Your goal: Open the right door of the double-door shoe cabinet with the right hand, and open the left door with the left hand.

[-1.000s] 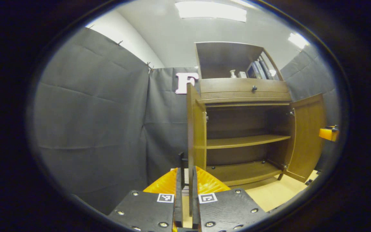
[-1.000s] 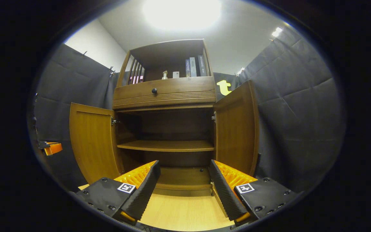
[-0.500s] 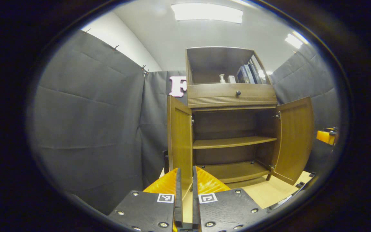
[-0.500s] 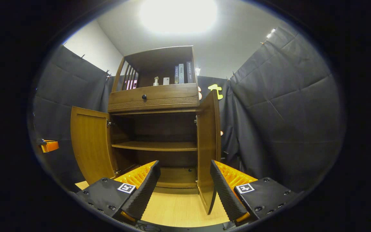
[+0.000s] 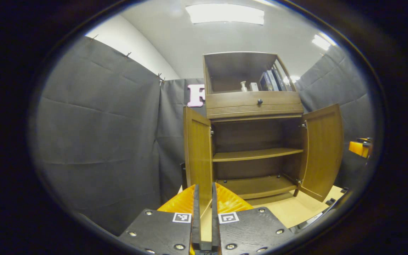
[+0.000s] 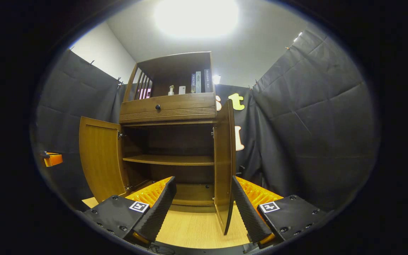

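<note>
Left tool: bottom centre of the left gripper view; fingers pressed almost together with a thin slit between, nothing pinched, the left door's lower edge just beyond the tips.
Right tool: bottom centre of the right gripper view; fingers spread wide, holding nothing, the right door's lower edge in line with the gap.
Floor: light wood, under the cabinet.
Left door: centre of frame, swung open.
Right door: centre of frame, open, seen nearly edge-on.
Shoe cabinet: mid-frame; bare inner shelf, a drawer above it.
Books: top shelf, upright.
</note>
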The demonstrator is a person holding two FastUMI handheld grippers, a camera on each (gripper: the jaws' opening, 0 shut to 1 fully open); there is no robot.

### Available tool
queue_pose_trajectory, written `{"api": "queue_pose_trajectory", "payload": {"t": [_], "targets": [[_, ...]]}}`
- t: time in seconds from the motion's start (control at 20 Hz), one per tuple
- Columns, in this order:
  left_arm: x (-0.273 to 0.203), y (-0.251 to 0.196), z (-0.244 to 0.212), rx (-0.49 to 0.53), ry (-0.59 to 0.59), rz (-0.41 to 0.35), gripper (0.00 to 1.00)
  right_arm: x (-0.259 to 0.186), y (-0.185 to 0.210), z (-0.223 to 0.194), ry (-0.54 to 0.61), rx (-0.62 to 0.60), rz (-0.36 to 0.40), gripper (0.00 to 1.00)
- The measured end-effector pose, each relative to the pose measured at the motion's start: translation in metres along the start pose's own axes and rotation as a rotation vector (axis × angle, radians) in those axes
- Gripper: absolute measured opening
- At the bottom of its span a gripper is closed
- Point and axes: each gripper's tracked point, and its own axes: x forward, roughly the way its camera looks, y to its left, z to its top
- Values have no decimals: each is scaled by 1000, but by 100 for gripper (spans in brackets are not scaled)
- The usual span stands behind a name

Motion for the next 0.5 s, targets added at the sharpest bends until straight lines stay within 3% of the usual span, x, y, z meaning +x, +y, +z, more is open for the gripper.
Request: {"api": "queue_pose_trajectory", "payload": {"t": [0.5], "targets": [[4,1,5,1,-47,2,72,-2,4,3,-5,-3,16,96]]}}
